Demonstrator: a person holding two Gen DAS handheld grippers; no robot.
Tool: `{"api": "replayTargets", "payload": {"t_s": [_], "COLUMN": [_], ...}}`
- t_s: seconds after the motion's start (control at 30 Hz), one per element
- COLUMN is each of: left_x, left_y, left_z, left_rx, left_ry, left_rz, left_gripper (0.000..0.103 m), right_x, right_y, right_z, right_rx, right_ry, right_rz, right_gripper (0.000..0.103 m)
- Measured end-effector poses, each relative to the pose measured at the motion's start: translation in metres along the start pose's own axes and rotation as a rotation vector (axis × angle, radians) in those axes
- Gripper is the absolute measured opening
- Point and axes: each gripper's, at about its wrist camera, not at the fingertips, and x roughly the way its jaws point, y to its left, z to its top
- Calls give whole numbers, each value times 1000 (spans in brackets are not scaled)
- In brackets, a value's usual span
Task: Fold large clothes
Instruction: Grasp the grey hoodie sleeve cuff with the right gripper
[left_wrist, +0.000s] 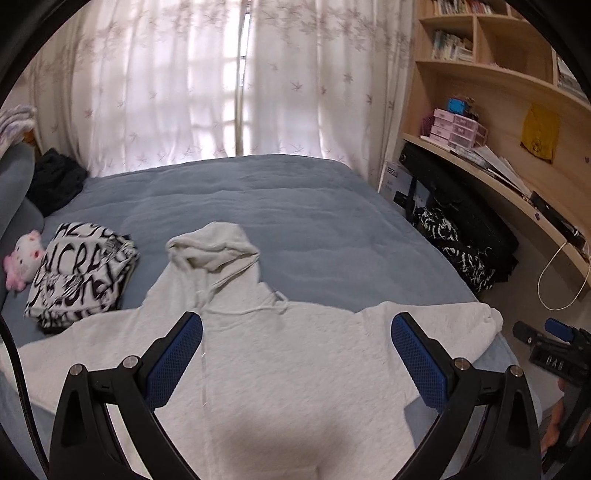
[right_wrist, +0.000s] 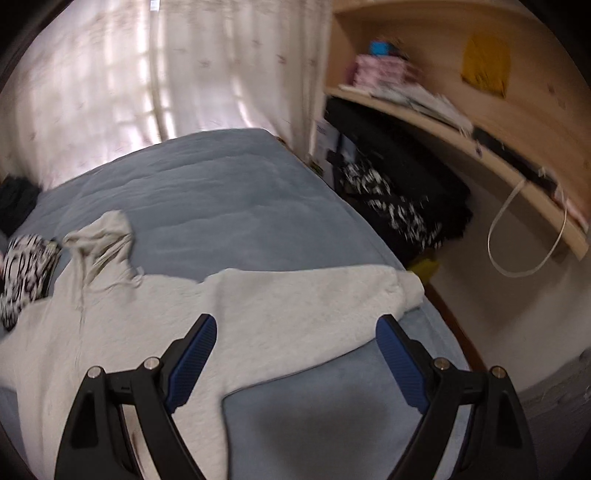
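Both tongs hang wide and empty over the bed: the left tongs (left_wrist: 296, 354) splay their blue pads above the chest of the pale grey fleece hooded sweatshirt (left_wrist: 280, 369), and the right tongs (right_wrist: 296, 356) gape just as wide above its outstretched right sleeve (right_wrist: 314, 295), nothing pinched in either. That sweatshirt lies face up on the blue-grey quilted bed (left_wrist: 295, 206), hood (left_wrist: 214, 243) pointing away beyond the left tongs, drawstrings trailing down the front, both sleeves spread sideways, the right cuff reaching the mattress edge. By my reading it's laid out and the first fold hasn't started. The next move looks like a sleeve fold: the right tongs need to drop onto the cuff ahead of their right pad, nip the thick fleece, and carry it across towards the chest while the left tongs pin or take the other sleeve. Fleece this bulky could slip from a shallow bite, so a deep one seems wise. Off beyond the left pad of the left tongs sits a folded black-and-white lettered garment (left_wrist: 81, 273); big letters like "CRA" show on it, the rest too broken to read. Beside it rests a pink-and-white plush toy (left_wrist: 24, 258). Far right of the tongs, the wooden shelf (left_wrist: 491, 173) holds pink boxes and a yellow cloth, any print there being illegible; the right view is blurred too.
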Motion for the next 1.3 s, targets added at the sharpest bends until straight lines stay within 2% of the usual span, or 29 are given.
{"api": "replayTargets", "payload": {"t_s": [0.13,0.3,0.37,0.47,0.53,0.67,0.9,1.0,1.07,1.13,1.2,1.23,1.3], "left_x": [37,84,103,139,157,179,200,208,211,213,212,211,206], "left_y": [-31,-64,-75,-85,-88,-95,-99,-102,-105,-102,-94,-90,-79], "left_z": [-1,-18,-27,-43,-53,-71,-86,-91,-93,-95,-94,-93,-91], "left_rx": [10,22,27,5,-21,-32,-64,-46,-29,-32,-51,-57,-59], "left_ry": [48,91,103,194,226,252,253,271,286,295,305,307,298], "left_rz": [-9,-13,11,26,22,5,-16,-4,20,33,33,34,51], "left_gripper": [101,101,101,100,94,94,94,94,94,94,94,94,94], "right_x": [36,88,111,142,160,191,238,244,246,250,249,244,220], "right_y": [-39,-88,-107,-135,-150,-165,-182,-188,-191,-193,-191,-190,-178], "right_z": [3,-5,-12,-26,-35,-49,-67,-68,-66,-63,-58,-56,-43], "right_rx": [89,231,290,389,448,535,677,735,764,768,756,757,712], "right_ry": [42,113,147,184,202,236,275,242,220,220,206,182,80], "right_rz": [44,81,87,94,111,133,179,194,196,189,187,196,213], "right_gripper": [88,85,85,84,83,81,66,65,56,30,15,12,11]}}
